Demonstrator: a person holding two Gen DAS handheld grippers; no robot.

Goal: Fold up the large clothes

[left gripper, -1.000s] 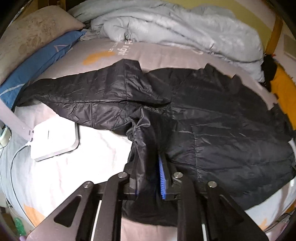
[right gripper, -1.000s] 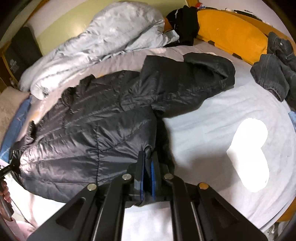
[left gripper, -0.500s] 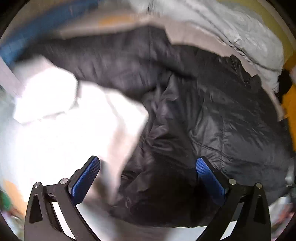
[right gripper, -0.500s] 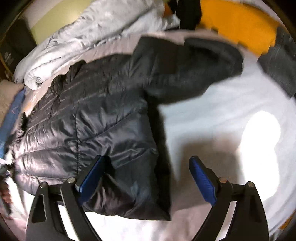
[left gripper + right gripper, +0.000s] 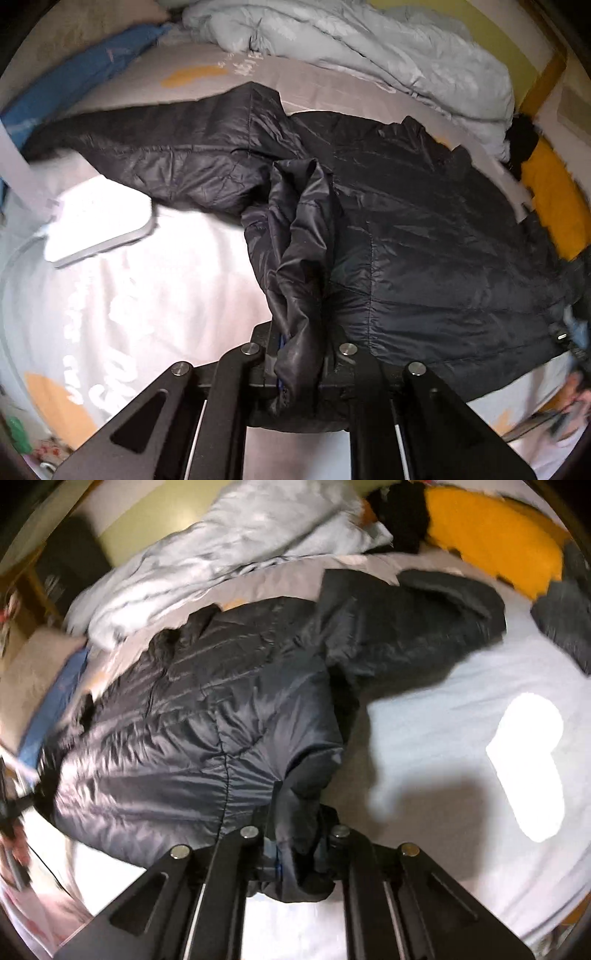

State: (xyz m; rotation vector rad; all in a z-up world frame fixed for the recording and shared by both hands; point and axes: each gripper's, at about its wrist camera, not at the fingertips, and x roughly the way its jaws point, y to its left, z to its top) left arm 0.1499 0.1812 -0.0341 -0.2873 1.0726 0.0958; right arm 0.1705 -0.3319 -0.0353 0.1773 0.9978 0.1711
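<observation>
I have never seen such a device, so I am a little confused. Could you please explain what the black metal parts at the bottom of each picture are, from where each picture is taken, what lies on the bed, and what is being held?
No robot here: a person holds one two-finger claw in each hand, and a wide-angle camera on each looks forward along its fingers. The black bars at the bottom are the claws' own frames.

One picture comes from the left claw, the other from the right claw. Both look down at a bed sheet where a black puffer jacket is spread out, sleeves to each side.

Both claws are closing, each with a bunch of the jacket's near edge pinched between its fingers.

Also on the bed: a grey duvet, a blue pillow, a flat white device, an orange cushion and other dark clothes.
</observation>
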